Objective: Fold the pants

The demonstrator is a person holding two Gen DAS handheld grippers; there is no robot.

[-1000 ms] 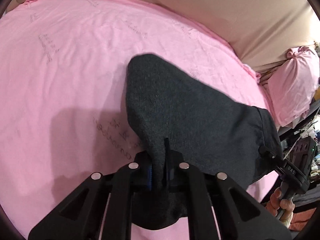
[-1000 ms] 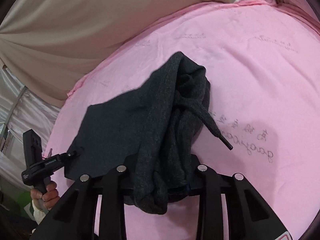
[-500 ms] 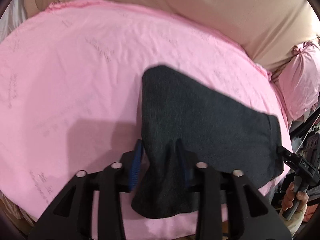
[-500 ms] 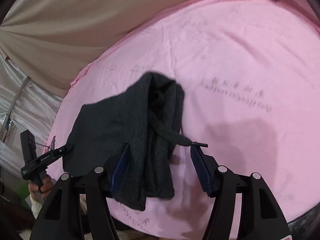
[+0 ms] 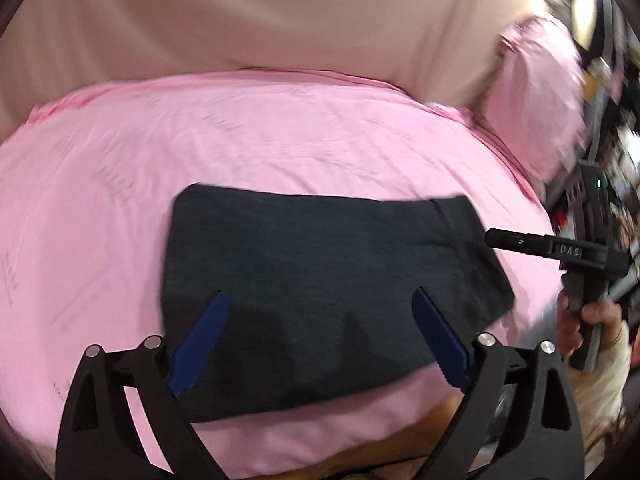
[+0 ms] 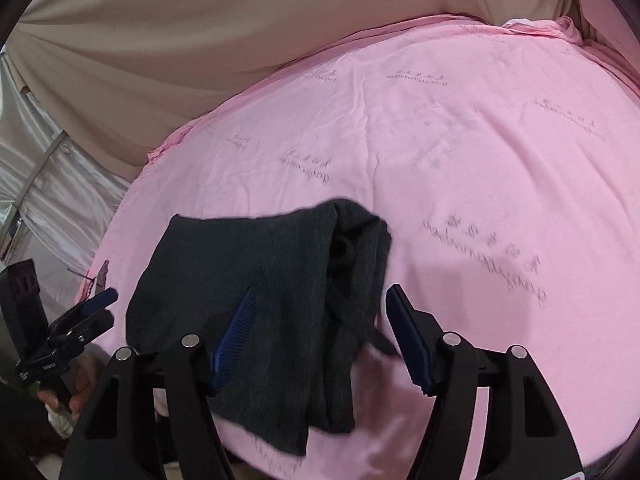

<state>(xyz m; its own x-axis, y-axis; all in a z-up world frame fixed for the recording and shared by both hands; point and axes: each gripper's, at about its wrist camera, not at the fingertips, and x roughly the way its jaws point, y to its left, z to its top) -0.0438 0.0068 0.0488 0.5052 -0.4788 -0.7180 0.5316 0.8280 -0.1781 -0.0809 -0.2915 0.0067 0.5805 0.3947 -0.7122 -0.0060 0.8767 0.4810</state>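
Dark grey pants (image 5: 320,276) lie folded into a flat rectangle on the pink bed sheet (image 5: 280,140), near its front edge. In the right wrist view the pants (image 6: 256,292) show their bunched waistband end with a drawstring at the right. My left gripper (image 5: 320,320) is open and empty, just above the near part of the pants. My right gripper (image 6: 320,320) is open and empty over the waistband end. Each gripper shows in the other's view: the right one (image 5: 520,242) beside the pants' right end, the left one (image 6: 96,308) beside the left end.
A beige curtain (image 5: 280,12) hangs behind the bed. A pink pillow (image 5: 536,92) stands at the back right, with cluttered shelves (image 5: 612,120) beyond it. The sheet stretches far behind and right of the pants (image 6: 500,160). Grey fabric (image 6: 40,184) hangs at the left.
Both grippers were shut on the pants a second ago. They have opened, let the pants drop flat on the sheet, and pulled back toward the bed's front edge.
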